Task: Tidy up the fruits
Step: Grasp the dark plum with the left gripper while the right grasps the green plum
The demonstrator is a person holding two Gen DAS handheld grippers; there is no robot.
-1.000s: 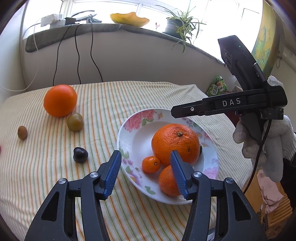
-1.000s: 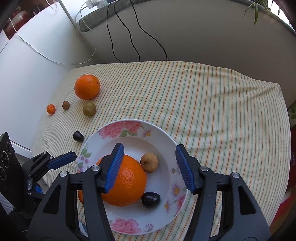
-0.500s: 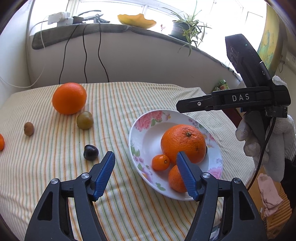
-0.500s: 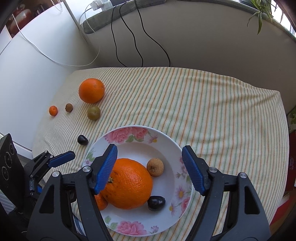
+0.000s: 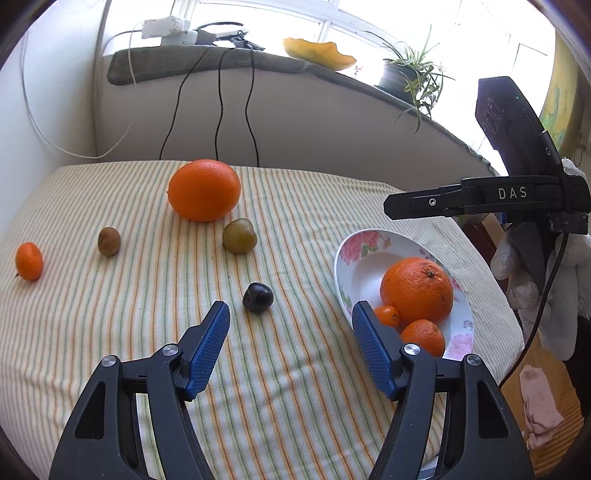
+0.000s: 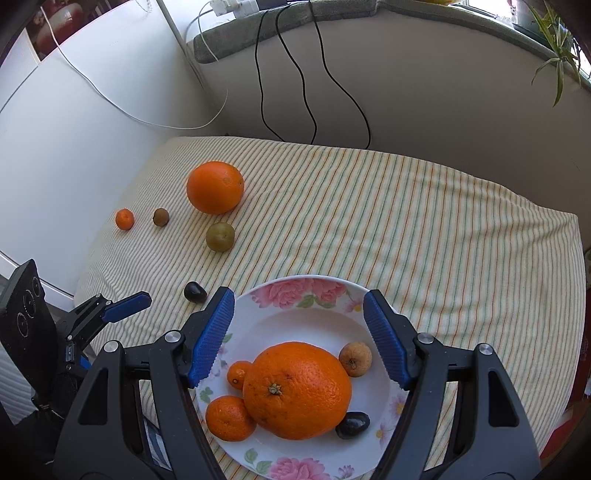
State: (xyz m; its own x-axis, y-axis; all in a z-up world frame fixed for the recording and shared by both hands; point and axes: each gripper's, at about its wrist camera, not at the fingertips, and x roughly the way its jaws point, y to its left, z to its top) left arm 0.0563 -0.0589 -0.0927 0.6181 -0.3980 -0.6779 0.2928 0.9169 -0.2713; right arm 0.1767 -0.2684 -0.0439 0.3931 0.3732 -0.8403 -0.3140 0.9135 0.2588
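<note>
A floral plate (image 5: 360, 254) (image 6: 295, 295) holds a large orange (image 5: 416, 290) (image 6: 297, 389), two small oranges, a brown fruit (image 6: 355, 359) and a dark fruit (image 6: 352, 424). On the striped cloth lie a dark plum (image 5: 258, 297) (image 6: 195, 292), a green plum (image 5: 239, 235) (image 6: 220, 236), a big orange (image 5: 204, 189) (image 6: 215, 187), a brown fruit (image 5: 109, 241) (image 6: 161, 216) and a small orange (image 5: 28, 260) (image 6: 124, 219). My left gripper (image 5: 290, 325) is open and empty, just short of the dark plum. My right gripper (image 6: 299, 321) is open and empty above the plate.
The striped table (image 6: 424, 229) stands against a wall with hanging cables (image 5: 218, 110). The sill above carries a potted plant (image 5: 402, 74) and a power strip (image 5: 166, 27). The table edge drops off at the right beside the plate.
My left gripper has swung left from the plate toward the dark plum and opened wider. My right gripper has drawn back and opened wider over the plate.
</note>
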